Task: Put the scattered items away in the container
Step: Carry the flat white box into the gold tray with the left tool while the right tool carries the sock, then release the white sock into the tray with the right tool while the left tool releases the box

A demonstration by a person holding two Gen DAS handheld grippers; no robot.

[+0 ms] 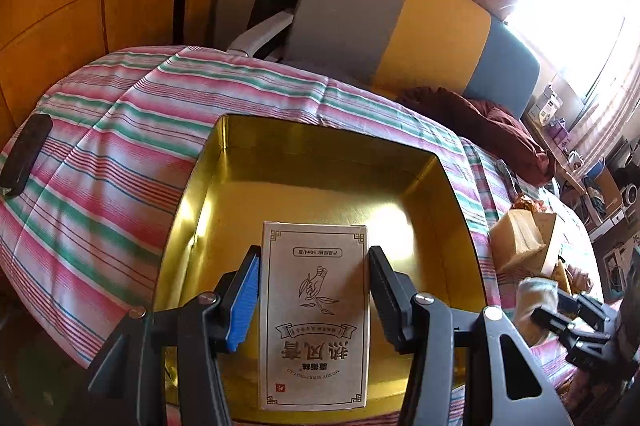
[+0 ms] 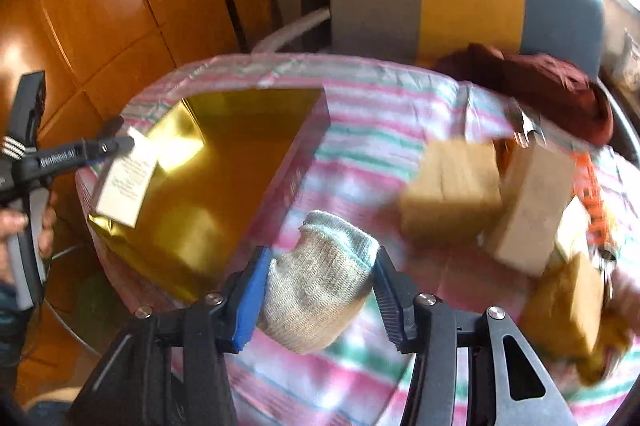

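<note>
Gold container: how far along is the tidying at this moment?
Nothing lies loose in the gold container yet. In hand: the left gripper holds the white printed box over its interior, and the right gripper holds a knitted sock over the striped cloth. Left: several tan boxes and other small items still scattered beside the container.
</note>
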